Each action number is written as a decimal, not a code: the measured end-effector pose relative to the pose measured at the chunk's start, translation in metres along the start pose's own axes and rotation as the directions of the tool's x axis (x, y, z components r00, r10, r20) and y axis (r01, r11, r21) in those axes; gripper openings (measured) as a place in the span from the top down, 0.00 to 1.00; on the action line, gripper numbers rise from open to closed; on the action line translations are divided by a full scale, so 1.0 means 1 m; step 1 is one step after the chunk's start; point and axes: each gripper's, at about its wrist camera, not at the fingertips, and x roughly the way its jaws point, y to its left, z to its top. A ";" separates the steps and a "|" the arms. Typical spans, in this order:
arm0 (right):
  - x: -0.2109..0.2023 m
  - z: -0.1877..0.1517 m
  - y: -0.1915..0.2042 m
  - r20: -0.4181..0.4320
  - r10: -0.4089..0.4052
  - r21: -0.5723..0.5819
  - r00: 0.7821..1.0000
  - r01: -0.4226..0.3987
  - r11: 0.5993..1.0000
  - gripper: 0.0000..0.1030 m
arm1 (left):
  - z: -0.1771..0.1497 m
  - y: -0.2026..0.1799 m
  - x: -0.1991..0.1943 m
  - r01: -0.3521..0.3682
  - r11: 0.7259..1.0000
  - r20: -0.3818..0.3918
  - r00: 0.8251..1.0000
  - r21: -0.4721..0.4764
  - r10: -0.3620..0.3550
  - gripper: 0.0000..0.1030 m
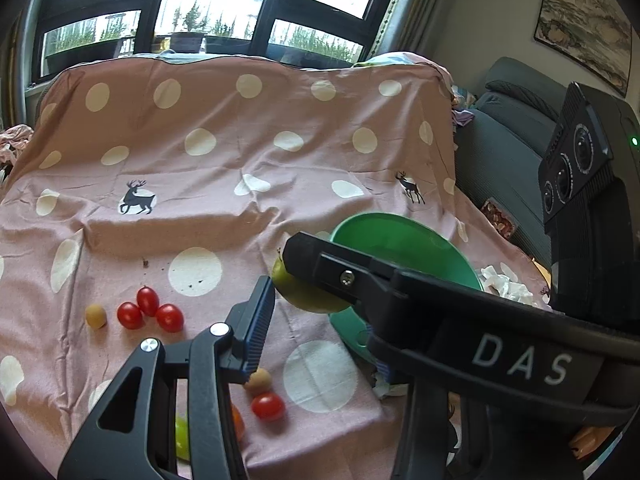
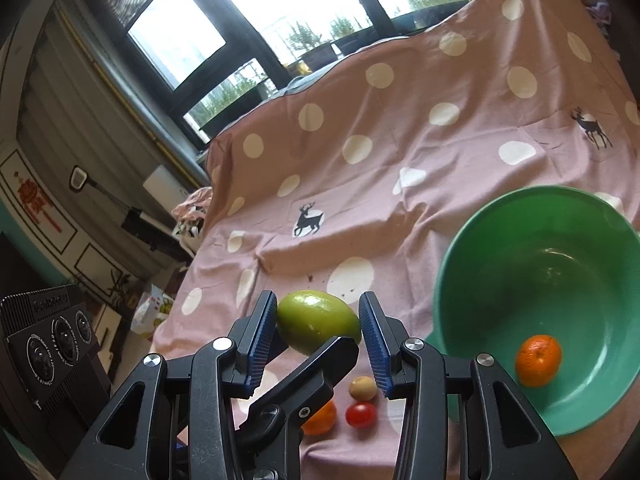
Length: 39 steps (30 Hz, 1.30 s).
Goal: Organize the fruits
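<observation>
A green mango [image 2: 318, 322] is held in the air between the blue pads of my right gripper [image 2: 319, 338]; a black finger of the other gripper touches it from below. In the left wrist view the mango [image 1: 308, 296] sits between my left gripper's [image 1: 280, 280] one visible pad and the right gripper's black finger [image 1: 320, 264]. A green bowl [image 2: 500, 240] on the right holds an orange [image 2: 538, 360]. On the pink cloth lie three cherry tomatoes [image 1: 148, 312], another tomato [image 1: 268, 406], two small tan fruits [image 1: 96, 315] and an orange [image 2: 320, 418].
A pink dotted cloth [image 1: 240, 168] covers the table and rises at the back. A grey sofa [image 1: 504, 148] stands at the right. Crumpled white tissue [image 1: 504, 282] lies behind the bowl. Windows are at the back.
</observation>
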 end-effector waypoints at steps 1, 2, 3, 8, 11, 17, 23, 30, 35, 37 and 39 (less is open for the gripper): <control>-0.002 0.001 -0.003 0.004 -0.002 0.006 1.000 0.002 1.000 0.57 | 0.001 -0.003 0.001 0.001 1.000 0.000 1.000 0.004 -0.001 0.57; -0.003 0.002 -0.006 0.009 -0.002 0.012 1.000 0.002 1.000 0.57 | 0.001 -0.006 0.002 0.003 1.000 -0.001 1.000 0.010 -0.003 0.57; -0.005 0.003 -0.009 0.014 -0.002 0.020 1.000 0.002 1.000 0.57 | 0.002 -0.008 0.004 0.006 1.000 -0.002 1.000 0.015 -0.006 0.57; -0.013 0.005 -0.019 0.035 -0.013 0.042 0.999 0.011 0.999 0.56 | 0.005 -0.019 0.010 0.018 0.999 -0.008 1.000 0.039 -0.018 0.57; -0.017 0.005 -0.024 0.046 -0.019 0.058 0.999 0.016 0.998 0.56 | 0.006 -0.025 0.014 0.027 0.998 -0.015 1.000 0.052 -0.027 0.57; -0.025 0.006 -0.037 0.063 -0.039 0.084 0.997 0.034 0.996 0.56 | 0.007 -0.036 0.023 0.046 0.996 -0.028 0.999 0.073 -0.044 0.57; -0.030 0.005 -0.047 0.071 -0.061 0.112 0.996 0.053 0.992 0.56 | 0.008 -0.044 0.031 0.064 0.994 -0.044 0.997 0.086 -0.060 0.57; -0.034 0.005 -0.059 0.077 -0.082 0.140 0.994 0.070 0.988 0.56 | 0.008 -0.052 0.040 0.082 0.992 -0.063 0.995 0.097 -0.076 0.57; -0.035 0.006 -0.065 0.077 -0.102 0.160 0.992 0.089 0.983 0.56 | 0.008 -0.057 0.046 0.095 0.990 -0.079 0.993 0.106 -0.087 0.57; -0.036 0.006 -0.069 0.078 -0.106 0.168 0.991 0.092 0.982 0.56 | 0.008 -0.059 0.048 0.100 0.989 -0.083 0.992 0.109 -0.091 0.57; -0.037 0.006 -0.072 0.078 -0.111 0.176 0.991 0.096 0.980 0.56 | 0.008 -0.061 0.051 0.107 0.988 -0.091 0.991 0.110 -0.097 0.57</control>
